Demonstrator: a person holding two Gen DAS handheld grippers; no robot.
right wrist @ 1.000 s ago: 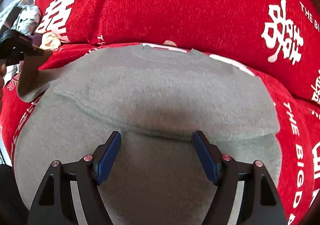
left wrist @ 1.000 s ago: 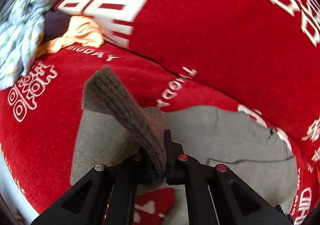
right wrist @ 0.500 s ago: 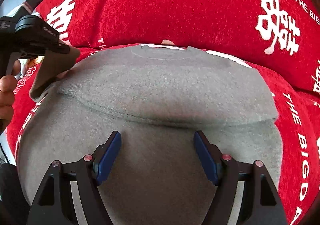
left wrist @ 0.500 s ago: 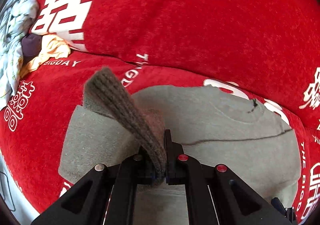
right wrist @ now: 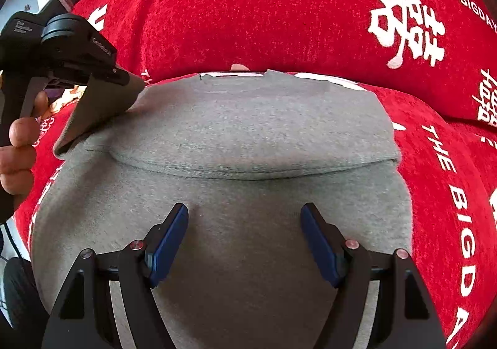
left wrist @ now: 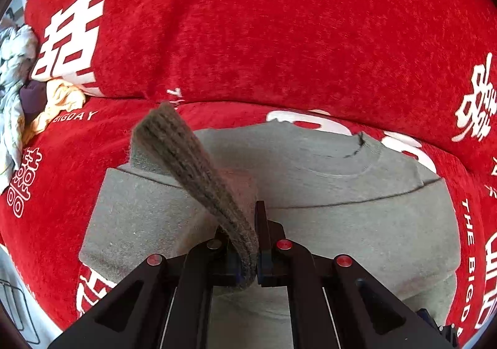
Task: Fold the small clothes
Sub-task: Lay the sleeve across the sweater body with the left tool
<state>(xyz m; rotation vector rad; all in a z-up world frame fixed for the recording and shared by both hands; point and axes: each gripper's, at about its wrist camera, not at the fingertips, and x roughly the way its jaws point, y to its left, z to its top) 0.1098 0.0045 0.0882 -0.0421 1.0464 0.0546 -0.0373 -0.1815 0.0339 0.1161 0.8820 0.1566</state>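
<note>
A grey sweatshirt [right wrist: 248, 131] lies flat on a red sofa cover, its neckline toward the backrest; it also shows in the left wrist view [left wrist: 341, 203]. My left gripper [left wrist: 248, 255] is shut on the ribbed sleeve cuff [left wrist: 186, 159] and holds the sleeve lifted over the sweatshirt's left side. In the right wrist view the left gripper [right wrist: 121, 77] appears at the upper left, holding the raised sleeve [right wrist: 96, 112]. My right gripper [right wrist: 245, 234] is open and empty, hovering over the lower body of the sweatshirt.
The red sofa backrest [left wrist: 264, 38] with white characters rises behind the sweatshirt. A heap of other clothes [left wrist: 18, 94], pale patterned, purple and yellow, lies at the far left of the seat. The person's hand [right wrist: 15, 144] grips the left tool.
My left gripper has carried the sleeve cuff to the right, further over the sweatshirt body, and risen higher. My right gripper has stayed open in place.
</note>
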